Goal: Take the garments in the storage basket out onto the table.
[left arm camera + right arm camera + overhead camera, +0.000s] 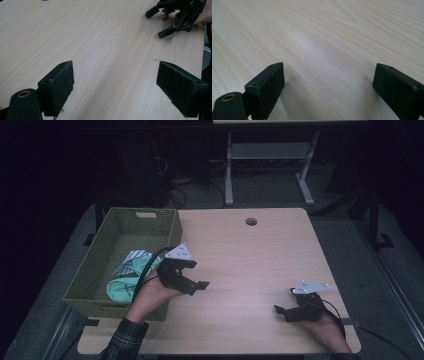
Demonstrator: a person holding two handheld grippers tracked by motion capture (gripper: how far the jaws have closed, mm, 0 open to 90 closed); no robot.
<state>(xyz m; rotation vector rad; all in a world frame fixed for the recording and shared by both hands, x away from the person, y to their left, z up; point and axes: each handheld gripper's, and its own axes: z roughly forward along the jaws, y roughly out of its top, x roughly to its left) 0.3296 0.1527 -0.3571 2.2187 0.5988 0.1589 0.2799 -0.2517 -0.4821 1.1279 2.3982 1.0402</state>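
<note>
A green woven basket (170, 227) stands at the table's left edge, with white and teal cloth (127, 270) lying inside it. My left gripper (196, 275) hovers just right of the basket's near corner, open and empty, its jaws pointing right over the wood. My right gripper (285, 301) rests near the front right of the table, open, with nothing between its jaws. In the left gripper view my own gripper (115, 87) spans bare wood, and the right gripper (160, 21) appears far off at the top right. In the right gripper view that gripper (328, 90) also stands wide apart over bare wood.
The light wooden table (250, 265) has a round cable hole (251, 221) near its far edge. Behind the table stands a white-legged desk frame (229, 170) with cables on the floor. A plaid sleeve (125, 340) comes in at the bottom left.
</note>
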